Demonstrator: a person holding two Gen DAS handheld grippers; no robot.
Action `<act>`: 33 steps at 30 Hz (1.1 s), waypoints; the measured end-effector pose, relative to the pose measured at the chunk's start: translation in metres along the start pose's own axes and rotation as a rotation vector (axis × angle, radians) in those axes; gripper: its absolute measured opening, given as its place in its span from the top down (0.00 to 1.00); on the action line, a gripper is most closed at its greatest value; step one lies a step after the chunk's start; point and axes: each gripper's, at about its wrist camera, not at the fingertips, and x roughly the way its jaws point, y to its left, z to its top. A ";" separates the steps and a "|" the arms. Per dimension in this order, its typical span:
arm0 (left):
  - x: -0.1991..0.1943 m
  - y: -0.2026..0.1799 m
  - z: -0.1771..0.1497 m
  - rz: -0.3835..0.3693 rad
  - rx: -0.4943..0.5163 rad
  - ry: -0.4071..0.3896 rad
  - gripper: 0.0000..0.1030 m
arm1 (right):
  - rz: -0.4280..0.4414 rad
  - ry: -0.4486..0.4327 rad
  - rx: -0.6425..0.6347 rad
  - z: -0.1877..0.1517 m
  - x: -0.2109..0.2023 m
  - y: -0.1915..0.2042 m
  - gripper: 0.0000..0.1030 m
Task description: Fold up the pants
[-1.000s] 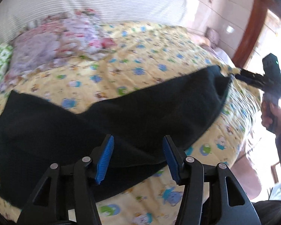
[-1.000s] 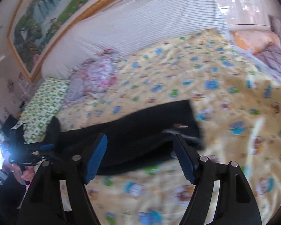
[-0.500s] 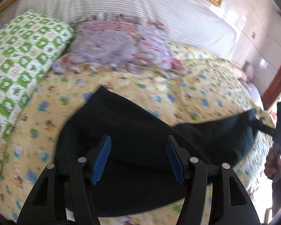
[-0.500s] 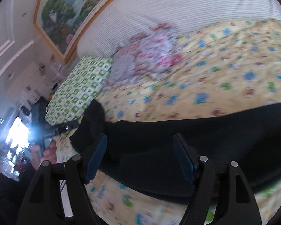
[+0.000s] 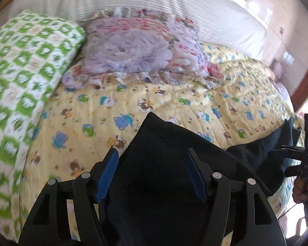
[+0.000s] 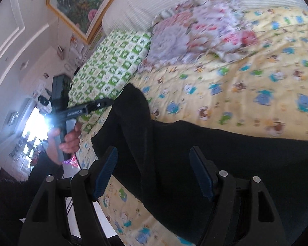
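**Both Grippers Now Closer to the Dark Pants**

Since half a second ago, both cameras have come nearer to the cloth, and the black pants now fill more of the lower part of each view. They lie on the bed, on the yellow quilt with small printed animals, and stretch across it from one side to the other.

In the left wrist view the left gripper has its blue fingers spread apart, and dark cloth lies between and below them; they do not pinch it. At the right edge the right gripper is seen, held by a hand, close to the far end of the pants.

In the right wrist view the right gripper is also released, its fingers wide over the cloth. The left gripper appears at the left, its tip touching a raised end of the pants.

Behind, a green checked pillow lies just beside a flowered pillow.
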 end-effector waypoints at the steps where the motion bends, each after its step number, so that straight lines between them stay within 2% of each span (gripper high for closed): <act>1: 0.006 0.003 0.004 -0.015 0.001 0.012 0.34 | 0.005 0.018 -0.002 0.001 0.008 0.002 0.28; 3: 0.017 0.008 0.010 -0.077 0.007 0.044 0.34 | 0.009 0.051 -0.003 0.003 0.024 0.005 0.28; 6: 0.032 0.010 0.014 -0.124 0.024 0.089 0.32 | 0.020 0.097 -0.009 0.004 0.046 0.009 0.28; 9: 0.040 0.008 0.014 -0.131 0.045 0.115 0.33 | 0.020 0.135 -0.002 0.004 0.065 0.009 0.28; 11: 0.041 0.006 0.012 -0.116 0.065 0.102 0.46 | 0.034 0.142 0.004 0.003 0.071 0.010 0.30; 13: 0.038 0.003 0.011 -0.099 0.085 0.092 0.84 | 0.045 0.149 -0.014 0.003 0.076 0.015 0.49; 14: 0.034 0.003 0.009 -0.097 0.083 0.082 0.88 | 0.050 0.153 -0.027 0.003 0.078 0.019 0.73; 15: 0.029 0.004 0.009 -0.095 0.080 0.066 0.90 | 0.038 0.157 -0.041 0.004 0.080 0.022 0.87; 16: 0.023 0.005 0.009 -0.090 0.079 0.043 0.93 | 0.019 0.156 -0.050 0.005 0.080 0.024 0.90; 18: 0.006 0.005 0.006 -0.082 0.078 -0.005 0.95 | -0.015 0.128 -0.072 0.009 0.076 0.027 0.93; 21: -0.027 0.003 -0.005 -0.065 0.079 -0.086 0.97 | -0.014 0.048 -0.086 0.017 0.060 0.035 0.93; 25: -0.063 0.003 -0.028 -0.056 0.050 -0.163 0.97 | -0.021 -0.007 -0.177 0.016 0.045 0.056 0.93; 29: -0.078 0.008 -0.059 -0.045 -0.008 -0.190 0.97 | -0.008 0.005 -0.269 0.001 0.044 0.076 0.93; 33: -0.081 0.015 -0.091 -0.045 -0.082 -0.187 0.97 | 0.010 0.053 -0.316 -0.019 0.059 0.085 0.93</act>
